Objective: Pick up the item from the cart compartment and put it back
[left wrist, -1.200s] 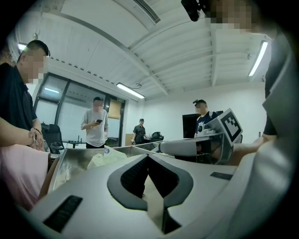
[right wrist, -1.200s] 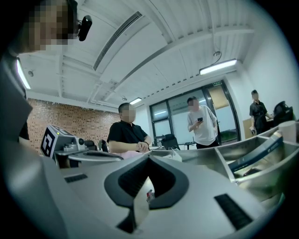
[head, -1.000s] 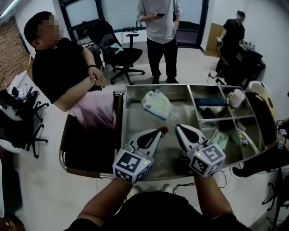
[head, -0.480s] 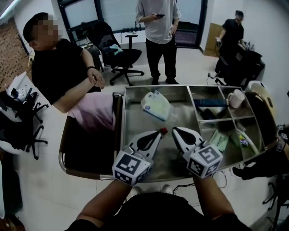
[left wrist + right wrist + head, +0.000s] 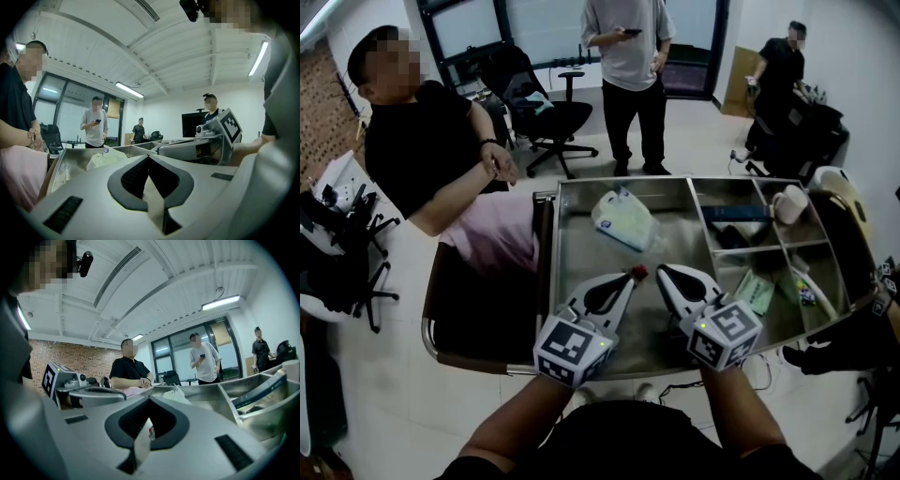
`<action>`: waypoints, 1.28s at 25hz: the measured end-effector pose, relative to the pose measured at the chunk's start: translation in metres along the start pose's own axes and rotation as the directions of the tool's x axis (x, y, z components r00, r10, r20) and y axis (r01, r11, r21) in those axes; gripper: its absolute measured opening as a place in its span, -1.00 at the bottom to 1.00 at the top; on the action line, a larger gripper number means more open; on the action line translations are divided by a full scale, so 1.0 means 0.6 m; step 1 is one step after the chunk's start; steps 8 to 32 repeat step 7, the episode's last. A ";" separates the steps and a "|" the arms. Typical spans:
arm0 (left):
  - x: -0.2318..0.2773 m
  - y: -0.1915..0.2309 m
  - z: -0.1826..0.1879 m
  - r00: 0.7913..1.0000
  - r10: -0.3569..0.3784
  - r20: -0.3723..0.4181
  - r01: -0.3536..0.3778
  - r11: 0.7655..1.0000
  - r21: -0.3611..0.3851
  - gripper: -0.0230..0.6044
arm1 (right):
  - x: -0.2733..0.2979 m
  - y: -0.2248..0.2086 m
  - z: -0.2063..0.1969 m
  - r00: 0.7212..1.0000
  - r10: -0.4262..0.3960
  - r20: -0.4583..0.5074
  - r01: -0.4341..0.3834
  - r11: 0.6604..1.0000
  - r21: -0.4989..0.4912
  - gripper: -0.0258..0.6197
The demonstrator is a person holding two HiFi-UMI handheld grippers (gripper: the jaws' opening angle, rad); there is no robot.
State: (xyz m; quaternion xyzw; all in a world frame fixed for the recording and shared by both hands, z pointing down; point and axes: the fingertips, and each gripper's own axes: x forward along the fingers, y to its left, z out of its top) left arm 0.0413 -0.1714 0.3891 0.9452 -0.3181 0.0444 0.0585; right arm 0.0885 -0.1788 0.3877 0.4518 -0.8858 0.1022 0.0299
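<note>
Left gripper (image 5: 630, 276): fingers closed, tips together, nothing held; held over the near part of the cart's (image 5: 581, 246) big compartment.
Right gripper (image 5: 664, 272): fingers likewise closed and empty, just beside the left.
Item: the pouch (image 5: 625, 217) is judged the likely one; it lies toward the far wall of the same compartment.
Bearing: ahead of both grippers and apart from them, almost straight ahead of the left tips.
Long axis: slanted, far left to near right.
Nearer: the left, slightly.
Unclear: a small red-tipped thing (image 5: 639, 271) is seen by the left tips.
</note>
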 end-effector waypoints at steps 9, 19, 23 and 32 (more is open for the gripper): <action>0.000 0.007 0.001 1.000 -0.001 0.002 0.001 1.000 0.004 -0.93 | 0.007 0.002 0.002 1.000 0.001 -0.001 -0.001 1.000 0.001 -0.89; 0.000 0.007 0.001 1.000 -0.001 0.002 0.001 1.000 0.004 -0.93 | 0.007 0.002 0.002 1.000 0.001 -0.001 -0.001 1.000 0.001 -0.89; 0.000 0.007 0.001 1.000 -0.001 0.002 0.001 1.000 0.004 -0.93 | 0.007 0.002 0.002 1.000 0.001 -0.001 -0.001 1.000 0.001 -0.89; 0.000 0.007 0.001 1.000 -0.001 0.002 0.001 1.000 0.004 -0.93 | 0.007 0.002 0.002 1.000 0.001 -0.001 -0.001 1.000 0.001 -0.89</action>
